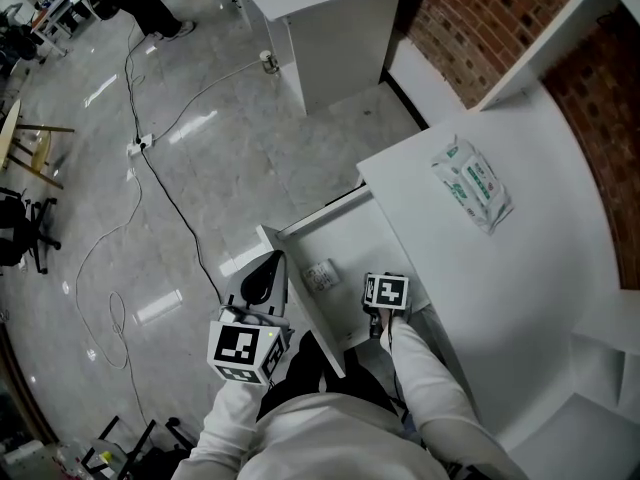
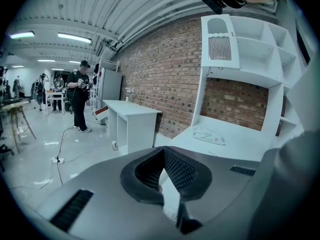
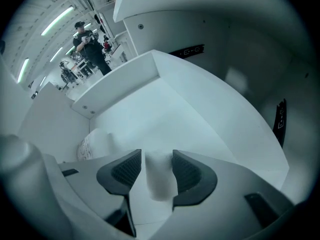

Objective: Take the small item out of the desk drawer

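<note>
The white desk drawer point(image 1: 345, 230) stands pulled out. A small printed packet point(image 1: 320, 276) lies on its floor, and shows blurred at the left point(image 3: 92, 144) in the right gripper view. My right gripper point(image 1: 383, 298) reaches into the drawer point(image 3: 165, 104), its jaws hidden under the marker cube in the head view. Seen from its own camera, the right gripper point(image 3: 156, 170) is shut on a small white item point(image 3: 159, 184) that touches both pads. My left gripper point(image 1: 264, 278) sits at the drawer's front panel point(image 1: 312, 313). Its jaws point(image 2: 162, 181) are pinched on that thin white panel edge point(image 2: 171, 201).
A pack of wet wipes point(image 1: 470, 183) lies on the white desk top point(image 1: 520, 278), also visible point(image 2: 209, 136) from the left gripper. Cables and a power strip point(image 1: 140, 146) trail over the floor. Another white desk point(image 1: 320, 28) stands beyond. A person point(image 2: 80, 94) stands far off.
</note>
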A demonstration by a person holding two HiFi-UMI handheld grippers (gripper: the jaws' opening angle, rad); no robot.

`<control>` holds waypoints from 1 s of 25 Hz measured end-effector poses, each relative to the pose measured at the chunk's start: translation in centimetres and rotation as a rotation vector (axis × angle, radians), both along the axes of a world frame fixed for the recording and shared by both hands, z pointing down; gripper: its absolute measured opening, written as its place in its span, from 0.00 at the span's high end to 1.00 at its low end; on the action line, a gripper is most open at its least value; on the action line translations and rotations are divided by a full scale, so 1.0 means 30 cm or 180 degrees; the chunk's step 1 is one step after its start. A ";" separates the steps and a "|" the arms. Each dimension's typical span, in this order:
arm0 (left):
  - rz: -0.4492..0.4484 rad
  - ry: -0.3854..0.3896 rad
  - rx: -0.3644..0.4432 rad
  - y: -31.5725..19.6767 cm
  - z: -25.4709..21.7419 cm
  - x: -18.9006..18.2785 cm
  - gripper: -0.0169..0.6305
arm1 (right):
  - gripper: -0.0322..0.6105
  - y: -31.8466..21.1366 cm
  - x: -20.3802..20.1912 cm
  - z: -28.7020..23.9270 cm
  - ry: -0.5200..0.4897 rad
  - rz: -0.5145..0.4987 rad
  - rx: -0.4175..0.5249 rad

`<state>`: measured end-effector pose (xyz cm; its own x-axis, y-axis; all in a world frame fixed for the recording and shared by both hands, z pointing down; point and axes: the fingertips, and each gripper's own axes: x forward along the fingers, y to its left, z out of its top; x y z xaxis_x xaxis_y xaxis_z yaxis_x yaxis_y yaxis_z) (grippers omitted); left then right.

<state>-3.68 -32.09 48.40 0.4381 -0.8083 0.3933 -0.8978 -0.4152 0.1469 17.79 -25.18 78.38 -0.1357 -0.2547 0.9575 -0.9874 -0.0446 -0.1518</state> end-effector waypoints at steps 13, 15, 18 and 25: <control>-0.0096 -0.0049 -0.0056 -0.016 0.019 -0.027 0.95 | 0.61 0.011 -0.017 0.063 0.0252 -0.0386 -0.0153; -0.0098 -0.0052 -0.0052 -0.015 0.020 -0.025 0.95 | 0.61 0.007 -0.011 0.063 0.0283 -0.0418 -0.0155; -0.0097 -0.0054 -0.0055 -0.009 0.021 -0.021 0.95 | 0.62 0.023 -0.024 0.061 0.0202 -0.0434 -0.0227; -0.0079 -0.0048 -0.0007 -0.004 0.005 -0.020 0.95 | 0.64 0.001 -0.002 0.027 0.0260 -0.0391 -0.0074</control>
